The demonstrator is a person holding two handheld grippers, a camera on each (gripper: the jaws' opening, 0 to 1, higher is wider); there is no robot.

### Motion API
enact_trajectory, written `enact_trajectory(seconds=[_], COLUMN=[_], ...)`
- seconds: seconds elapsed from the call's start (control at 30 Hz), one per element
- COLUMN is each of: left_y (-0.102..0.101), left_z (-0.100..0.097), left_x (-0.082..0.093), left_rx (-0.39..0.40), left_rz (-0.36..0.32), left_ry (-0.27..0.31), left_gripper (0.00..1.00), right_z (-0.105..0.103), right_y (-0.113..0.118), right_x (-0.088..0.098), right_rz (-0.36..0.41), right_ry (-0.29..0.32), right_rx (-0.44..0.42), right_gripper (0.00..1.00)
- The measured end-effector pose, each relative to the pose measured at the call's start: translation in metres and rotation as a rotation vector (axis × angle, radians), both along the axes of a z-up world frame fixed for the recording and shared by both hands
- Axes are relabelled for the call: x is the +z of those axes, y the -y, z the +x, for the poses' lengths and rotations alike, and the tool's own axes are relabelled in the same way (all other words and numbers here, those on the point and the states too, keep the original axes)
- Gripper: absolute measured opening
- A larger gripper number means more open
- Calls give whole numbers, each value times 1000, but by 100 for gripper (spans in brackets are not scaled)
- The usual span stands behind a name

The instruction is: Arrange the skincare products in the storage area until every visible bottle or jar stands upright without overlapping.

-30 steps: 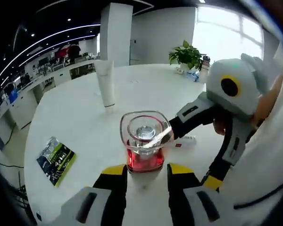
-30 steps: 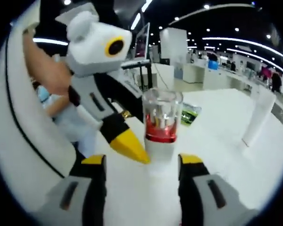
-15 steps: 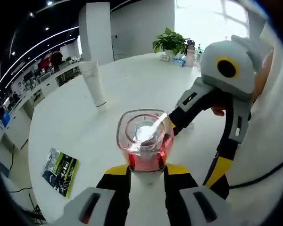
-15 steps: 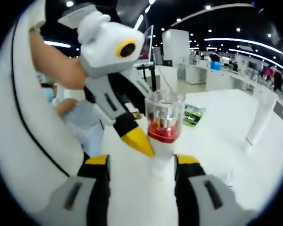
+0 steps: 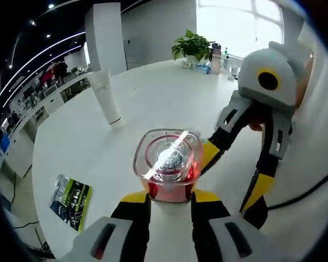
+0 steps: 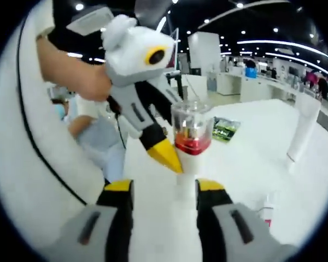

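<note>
Bottle held upright between two grippers

The left gripper (image 5: 169, 204) has its jaws clamped on the red-capped bottle (image 5: 168, 164), upright above the bench (image 5: 87, 147); the right gripper (image 6: 164, 188) jaws close around its white body, likely steadying it. A white tube (image 5: 106, 98) stands well apart.

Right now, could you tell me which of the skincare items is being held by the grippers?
The bottle with the clear cap and red band, between both grippers' jaws. The white tube stands apart on its cap, farther back on the table.
</note>
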State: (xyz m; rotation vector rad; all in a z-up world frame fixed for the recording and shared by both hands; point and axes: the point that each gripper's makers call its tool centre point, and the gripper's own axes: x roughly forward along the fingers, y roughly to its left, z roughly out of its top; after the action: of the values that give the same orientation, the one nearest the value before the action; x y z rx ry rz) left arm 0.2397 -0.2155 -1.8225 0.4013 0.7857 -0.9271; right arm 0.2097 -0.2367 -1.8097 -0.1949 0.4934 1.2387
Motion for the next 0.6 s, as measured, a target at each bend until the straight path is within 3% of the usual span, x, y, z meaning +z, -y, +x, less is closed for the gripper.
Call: enact_trajectory(seconds=[0.1, 0.3, 0.6], left_y=[-3, -9, -17], left_z=[-2, -1, 1], left_x=[-1, -1, 0], left_rx=[0, 28, 101], left_rz=[7, 15, -18], left_ry=[1, 3, -42], left_gripper=[28, 28, 29], right_z=[8, -4, -11], right_y=[-1, -17, -18], right_x=[3, 9, 10], right_rz=[4, 16, 19], right_ry=[11, 12, 9], right_rx=[-9, 58, 73], right_gripper=[53, 50, 47])
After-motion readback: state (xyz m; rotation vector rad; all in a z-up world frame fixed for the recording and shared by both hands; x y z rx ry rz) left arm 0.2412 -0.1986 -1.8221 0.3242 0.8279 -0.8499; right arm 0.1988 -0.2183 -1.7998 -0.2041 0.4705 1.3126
